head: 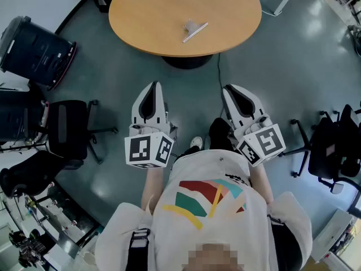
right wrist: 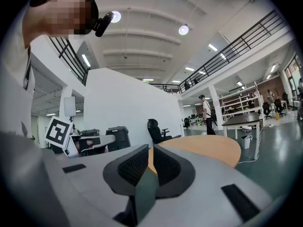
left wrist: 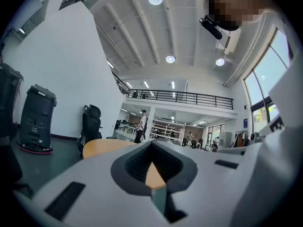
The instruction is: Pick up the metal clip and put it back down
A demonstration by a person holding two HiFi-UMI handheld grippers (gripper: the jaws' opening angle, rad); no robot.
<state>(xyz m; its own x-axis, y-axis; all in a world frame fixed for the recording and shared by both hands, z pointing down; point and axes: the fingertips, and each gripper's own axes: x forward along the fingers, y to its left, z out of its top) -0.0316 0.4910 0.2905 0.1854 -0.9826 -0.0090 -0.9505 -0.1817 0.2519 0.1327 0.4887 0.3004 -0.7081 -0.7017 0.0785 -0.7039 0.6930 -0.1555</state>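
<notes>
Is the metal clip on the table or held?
Not held: the metal clip lies on the round table, far from the left gripper and right gripper.

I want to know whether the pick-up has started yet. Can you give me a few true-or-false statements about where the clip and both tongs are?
1. The metal clip lies on the round table. True.
2. The right tongs are clamped on the clip. False: they are shut on nothing, well short of the table.
3. The left tongs reach over the tabletop. False: they are over the floor, holding nothing.
4. An office chair stands at the left of the head view. True.
</notes>
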